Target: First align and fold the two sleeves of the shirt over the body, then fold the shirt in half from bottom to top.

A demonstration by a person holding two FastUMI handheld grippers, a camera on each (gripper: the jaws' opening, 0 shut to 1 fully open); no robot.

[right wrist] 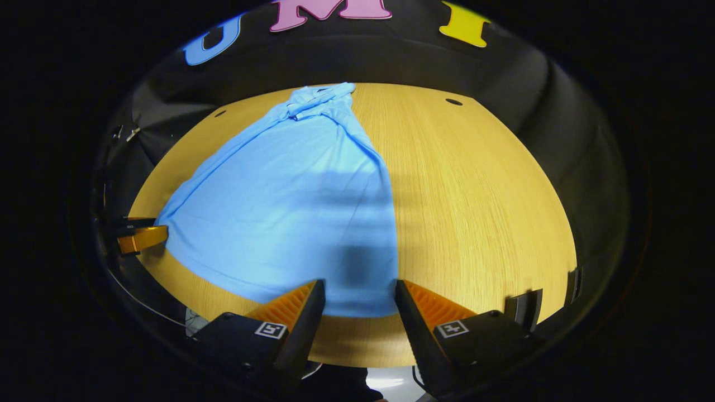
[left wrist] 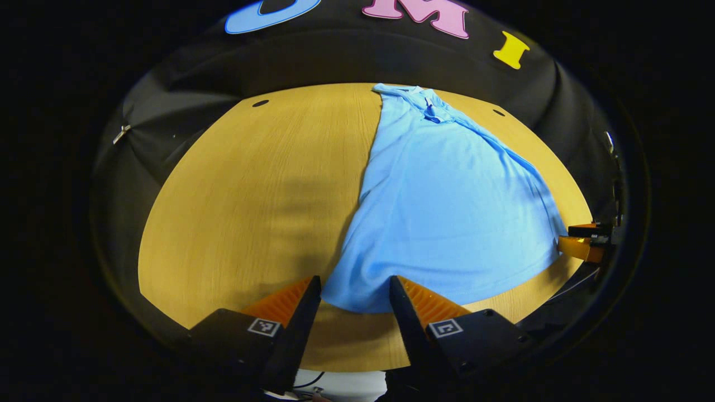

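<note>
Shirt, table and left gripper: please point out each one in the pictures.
shirt (left wrist: 447,206): left gripper view, middle of the blue body.
table (right wrist: 480,212): right gripper view, bare wood beside the shirt.
left gripper (left wrist: 354,293): left gripper view, midway between its open fingertips.

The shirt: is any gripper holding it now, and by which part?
Nothing is held. Both grippers, left and right, are open, each at a bottom corner of the shirt, with the hem between the fingers but not pinched.
</note>
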